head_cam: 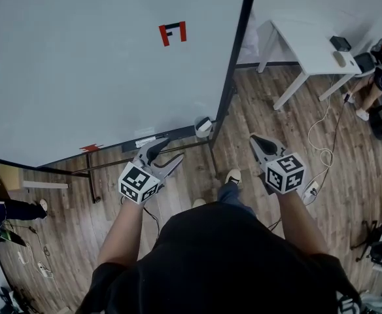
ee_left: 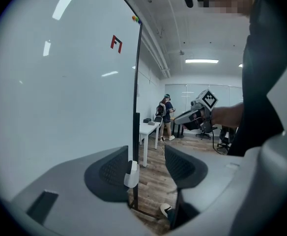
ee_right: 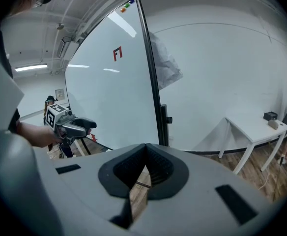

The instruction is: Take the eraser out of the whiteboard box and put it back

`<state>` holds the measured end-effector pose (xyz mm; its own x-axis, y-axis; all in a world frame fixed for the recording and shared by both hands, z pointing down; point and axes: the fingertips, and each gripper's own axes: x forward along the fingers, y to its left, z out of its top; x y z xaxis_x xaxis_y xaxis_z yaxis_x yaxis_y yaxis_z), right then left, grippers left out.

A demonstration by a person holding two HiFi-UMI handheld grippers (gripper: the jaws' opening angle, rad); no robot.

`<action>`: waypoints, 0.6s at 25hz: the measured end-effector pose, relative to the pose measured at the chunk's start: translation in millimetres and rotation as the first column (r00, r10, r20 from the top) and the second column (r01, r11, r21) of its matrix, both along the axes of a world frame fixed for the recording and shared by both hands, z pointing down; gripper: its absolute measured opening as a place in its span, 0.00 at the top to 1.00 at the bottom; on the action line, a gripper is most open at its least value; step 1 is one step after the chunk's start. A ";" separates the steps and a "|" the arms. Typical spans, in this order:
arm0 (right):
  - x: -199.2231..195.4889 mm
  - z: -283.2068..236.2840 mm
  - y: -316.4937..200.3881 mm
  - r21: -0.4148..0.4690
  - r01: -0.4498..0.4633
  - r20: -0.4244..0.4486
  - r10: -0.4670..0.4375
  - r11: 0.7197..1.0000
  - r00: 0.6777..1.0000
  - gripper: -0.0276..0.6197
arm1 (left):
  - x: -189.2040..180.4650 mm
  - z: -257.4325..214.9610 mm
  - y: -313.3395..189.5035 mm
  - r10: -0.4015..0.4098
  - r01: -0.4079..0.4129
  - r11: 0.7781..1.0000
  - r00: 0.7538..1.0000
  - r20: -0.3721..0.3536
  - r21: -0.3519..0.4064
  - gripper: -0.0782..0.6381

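Head view: A person stands in front of a big whiteboard [head_cam: 99, 64]. The box [head_cam: 204, 126] sits at the low right corner of the whiteboard, on its frame. I cannot see the eraser. I think it is inside the box, so the job has not begun. The left gripper [head_cam: 173, 149] is near the box, a bit to its left and closer to the person. Its fingers are apart with nothing in them, and they point toward the box. I think it is held that way to be ready to reach in. The right gripper [head_cam: 256, 141] is off to the right, past the edge of the whiteboard. Its fingers are together and hold nothing. It looks like it is just kept out of the way. A white surface [head_cam: 309, 51] stands far off on the right.

Left gripper view: The two fingers are open wide. The box shows in the gap, close by the left finger, but it is farther off and nothing touches it. The right gripper is up in the air on the right.

Right gripper view: The fingers are closed tip to tip, with nothing between them. The left gripper shows on the left, in front of the whiteboard.
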<state>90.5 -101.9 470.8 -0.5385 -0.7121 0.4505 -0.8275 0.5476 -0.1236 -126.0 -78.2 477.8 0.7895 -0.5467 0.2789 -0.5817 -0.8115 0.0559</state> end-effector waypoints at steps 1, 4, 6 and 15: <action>0.5 2.4 -1.4 -0.005 0.005 0.000 -0.005 1.000 1.000 0.97 | 1.7 2.0 -1.6 -0.002 0.002 1.000 1.000 0.000 -0.004 0.55; 2.6 7.8 -6.7 -0.017 0.015 0.001 -0.015 1.000 1.000 0.97 | 7.1 6.1 -6.6 -0.008 0.008 1.000 1.000 -0.002 -0.015 0.55; 4.5 9.5 -12.0 -0.021 0.018 0.003 -0.018 1.000 1.000 0.97 | 10.6 7.2 -10.5 -0.010 0.010 1.000 1.000 0.000 -0.020 0.55; 7.3 22.3 -30.3 -0.049 0.041 -0.001 -0.041 0.998 0.999 0.97 | 23.2 17.4 -29.9 -0.022 0.022 0.999 1.000 -0.008 -0.041 0.55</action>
<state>97.8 -132.3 493.2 -0.5659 -0.6663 0.4855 -0.8048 0.5744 -0.1498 -102.8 -108.1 495.2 0.7796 -0.5525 0.2950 -0.5990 -0.7953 0.0934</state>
